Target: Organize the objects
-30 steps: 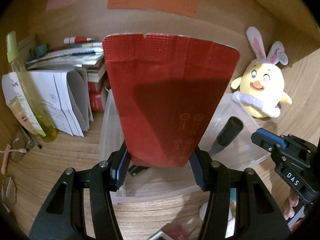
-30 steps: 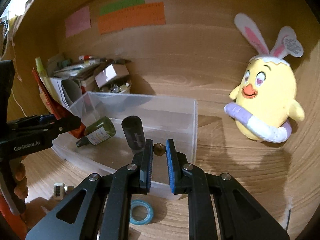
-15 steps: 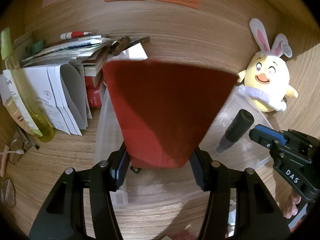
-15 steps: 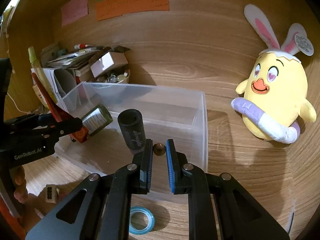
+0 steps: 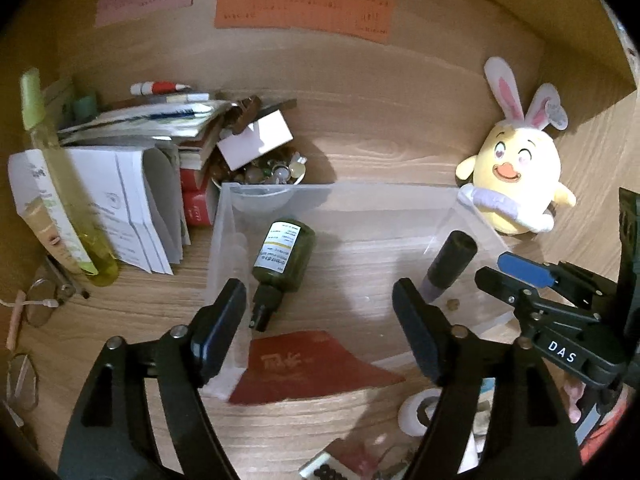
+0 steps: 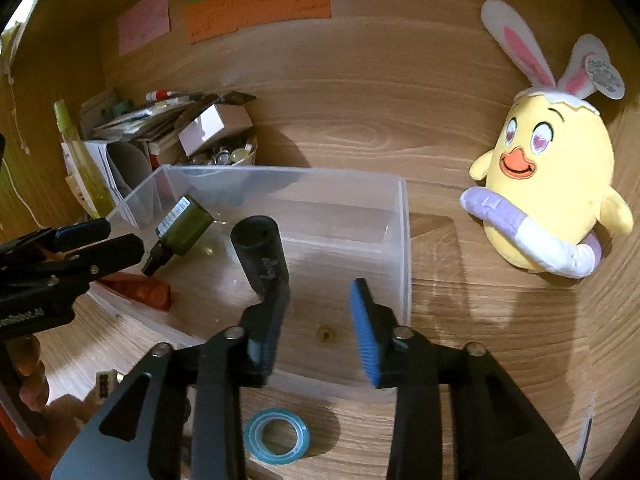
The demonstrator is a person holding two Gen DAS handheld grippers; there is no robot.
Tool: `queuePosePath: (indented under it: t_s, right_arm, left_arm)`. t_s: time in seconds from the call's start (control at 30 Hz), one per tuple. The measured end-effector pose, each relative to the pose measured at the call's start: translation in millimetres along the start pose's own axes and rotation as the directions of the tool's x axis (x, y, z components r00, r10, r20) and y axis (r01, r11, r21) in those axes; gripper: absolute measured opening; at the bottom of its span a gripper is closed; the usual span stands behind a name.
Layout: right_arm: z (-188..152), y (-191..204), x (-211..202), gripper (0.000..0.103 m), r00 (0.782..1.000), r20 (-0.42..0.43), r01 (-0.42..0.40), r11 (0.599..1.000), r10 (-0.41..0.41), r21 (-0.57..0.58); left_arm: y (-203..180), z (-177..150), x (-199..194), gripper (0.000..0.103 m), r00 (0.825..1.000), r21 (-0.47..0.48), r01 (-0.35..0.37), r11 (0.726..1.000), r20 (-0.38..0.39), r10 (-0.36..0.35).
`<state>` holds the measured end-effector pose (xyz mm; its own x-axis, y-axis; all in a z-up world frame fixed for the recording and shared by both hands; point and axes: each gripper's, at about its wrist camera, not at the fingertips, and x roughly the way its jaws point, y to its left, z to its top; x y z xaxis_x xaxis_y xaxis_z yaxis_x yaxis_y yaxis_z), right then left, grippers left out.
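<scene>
Both grippers hang over the clear plastic bin (image 5: 224, 216) on the wooden desk (image 5: 132, 312), and both stand wide apart with nothing between their fingers. The left gripper (image 5: 316, 326) sits above the bin's near-left corner; under it the red booklet (image 5: 316, 366) lies flat, most of it inside the bin while its near end looks to cross the front edge toward the desk, though the clear wall makes that hard to judge. Just beyond it a dark green dropper bottle (image 5: 282, 262) lies on its side, cap toward the gripper, close to the left wall. The right gripper (image 6: 320, 326) hovers over the bin's near-right part, its left finger close in front of a dark cylinder (image 6: 260, 252) that leans tilted inside the bin. A small brown bead (image 6: 325, 334) rests on the bin floor between the spread fingers, near the front wall. The middle and back of the bin floor are bare. Outside, the back-left corner is crowded: a bowl of trinkets (image 5: 260, 176) sits just behind the bin's rear wall, with stacked papers (image 5: 132, 196) and a yellow-green spray bottle (image 5: 64, 196) beside it. A yellow chick plush (image 6: 552, 184) leans near the right wall, apart from the bin. A blue tape roll (image 6: 276, 434) lies on the desk just in front of the bin.
</scene>
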<state>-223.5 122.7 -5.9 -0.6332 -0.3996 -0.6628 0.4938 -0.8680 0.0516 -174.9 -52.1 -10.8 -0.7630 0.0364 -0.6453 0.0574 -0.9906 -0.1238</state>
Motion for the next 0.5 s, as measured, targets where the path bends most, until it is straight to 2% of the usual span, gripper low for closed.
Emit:
queuePosePath:
  t_s: [0.23, 0.33, 0.5]
  right_arm:
    - [1, 1, -20, 0.057, 0.999, 0.037, -0.003, 1.000, 0.003, 0.005]
    - [0, 1, -29, 0.068, 0.999, 0.049, -0.009, 1.000, 0.009, 0.006]
    - [-6, 3, -45, 0.072, 0.998, 0.065, 0.007, 1.000, -0.006, -0.006]
  left_arm:
    - [-1, -4, -33, 0.095, 0.998, 0.018, -0.024, 1.000, 0.060, 0.022]
    - [-2, -8, -42, 0.096, 0.997, 0.026, -0.023, 0.999, 0.068, 0.021]
    - [0, -18, -53, 0.098, 0.998, 0.023, -0.011, 1.000, 0.061, 0.009]
